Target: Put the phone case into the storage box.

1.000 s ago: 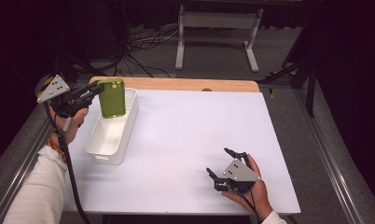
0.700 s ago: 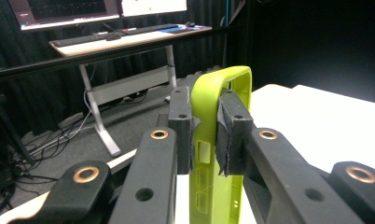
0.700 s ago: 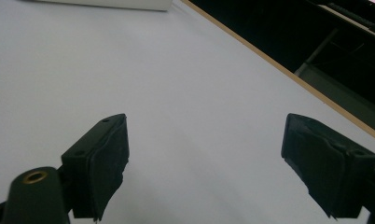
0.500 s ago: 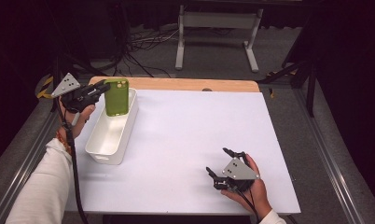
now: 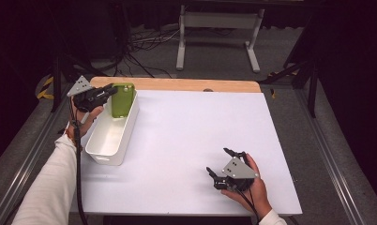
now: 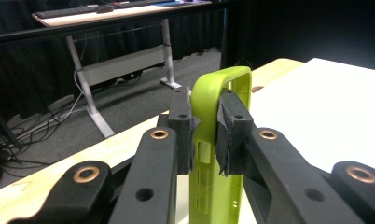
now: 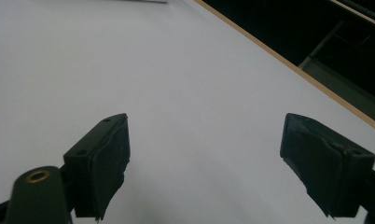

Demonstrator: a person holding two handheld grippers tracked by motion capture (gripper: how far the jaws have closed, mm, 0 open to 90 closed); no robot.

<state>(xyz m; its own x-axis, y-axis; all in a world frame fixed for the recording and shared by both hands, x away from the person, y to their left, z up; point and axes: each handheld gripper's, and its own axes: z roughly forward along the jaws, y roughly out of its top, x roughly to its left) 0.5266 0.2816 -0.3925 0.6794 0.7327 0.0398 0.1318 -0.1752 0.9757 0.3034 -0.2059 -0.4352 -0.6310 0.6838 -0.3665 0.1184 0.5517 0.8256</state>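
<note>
The green phone case (image 5: 122, 100), clamped by the left gripper (image 5: 110, 91), has dropped lower into the white bin (image 5: 109, 140).

Phone case (image 5: 122, 100) over bin's (image 5: 102, 150) far end, at table's (image 5: 186, 140) left

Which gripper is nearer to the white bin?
Left. The left gripper holds the green phone case upright over the far end of the white bin; the right gripper rests open, far across the table.
</note>
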